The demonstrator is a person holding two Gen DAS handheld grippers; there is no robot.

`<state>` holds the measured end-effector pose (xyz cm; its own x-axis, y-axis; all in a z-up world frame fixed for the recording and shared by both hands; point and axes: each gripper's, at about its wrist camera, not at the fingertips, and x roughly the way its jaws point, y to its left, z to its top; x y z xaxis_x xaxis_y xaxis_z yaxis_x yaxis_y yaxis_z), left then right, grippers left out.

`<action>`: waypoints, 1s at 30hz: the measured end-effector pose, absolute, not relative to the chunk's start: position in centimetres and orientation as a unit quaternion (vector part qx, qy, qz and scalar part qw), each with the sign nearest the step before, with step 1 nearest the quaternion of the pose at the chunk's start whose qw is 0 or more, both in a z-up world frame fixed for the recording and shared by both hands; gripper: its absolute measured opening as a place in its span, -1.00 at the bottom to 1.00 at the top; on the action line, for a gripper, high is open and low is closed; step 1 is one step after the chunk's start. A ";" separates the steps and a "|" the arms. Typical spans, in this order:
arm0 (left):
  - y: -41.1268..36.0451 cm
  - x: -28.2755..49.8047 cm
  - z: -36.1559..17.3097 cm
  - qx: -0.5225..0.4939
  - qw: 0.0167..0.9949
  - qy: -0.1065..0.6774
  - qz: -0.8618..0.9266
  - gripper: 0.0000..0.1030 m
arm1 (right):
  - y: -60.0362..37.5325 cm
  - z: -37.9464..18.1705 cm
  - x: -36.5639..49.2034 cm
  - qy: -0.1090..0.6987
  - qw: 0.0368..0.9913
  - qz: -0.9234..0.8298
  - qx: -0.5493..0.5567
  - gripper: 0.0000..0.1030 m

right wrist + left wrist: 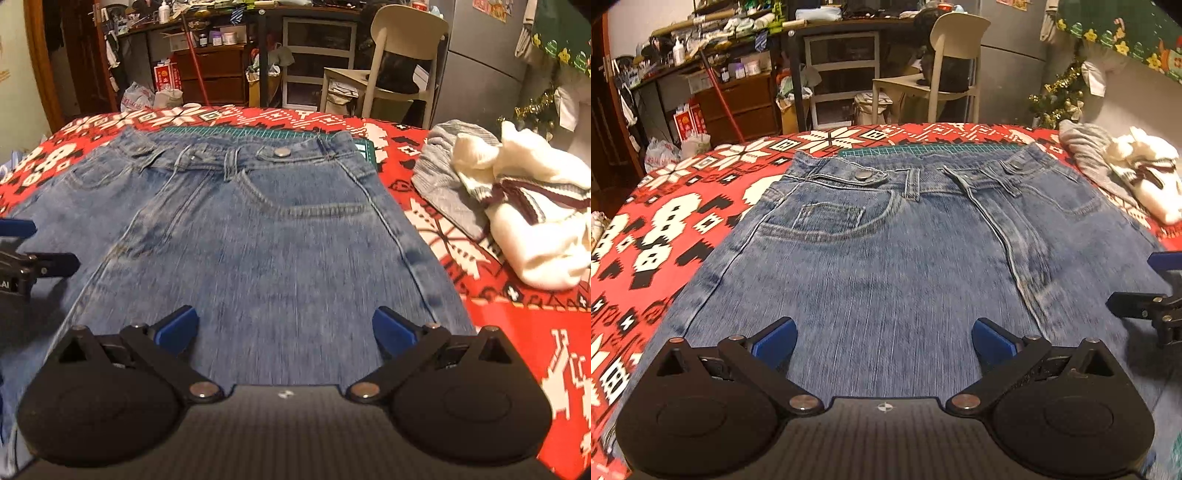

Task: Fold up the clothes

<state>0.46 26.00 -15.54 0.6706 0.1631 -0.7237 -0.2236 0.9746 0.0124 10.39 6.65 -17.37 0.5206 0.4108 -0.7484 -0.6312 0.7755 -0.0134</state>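
Your left gripper (884, 341) and right gripper (285, 328) hang side by side low over the jeans (886, 258), fingers spread wide, holding nothing. To your right lie a white garment (532, 221) and a grey one (443, 177). The jeans lie flat, front up, waistband far, on the red patterned cloth (646, 229).

Warm, dim indoor light is filling the room. A cream chair (955, 62) is standing beyond the table, beside a grey refrigerator (1015, 66). A white-framed drawer unit (318, 61) is sitting under a dark, cluttered desk (849, 23). A wooden dresser (214, 75) is standing further left, with a red-handled broom (720, 98) leaning against it. A small decorated Christmas tree (1060, 99) is standing at right.
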 end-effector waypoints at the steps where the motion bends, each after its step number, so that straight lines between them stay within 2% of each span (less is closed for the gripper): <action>1: 25.8 -0.1 -15.6 -0.038 0.914 0.390 0.106 1.00 | 6.4 -17.3 9.9 0.384 0.860 0.304 -0.146 0.99; 18: 24.3 -4.6 -14.4 -0.050 0.922 0.374 0.086 0.97 | 2.8 -16.0 6.1 0.405 0.846 0.320 -0.133 0.99; 30: 26.5 3.3 -13.2 -0.033 0.923 0.374 0.084 0.98 | 6.4 -13.9 10.5 0.382 0.856 0.309 -0.157 0.99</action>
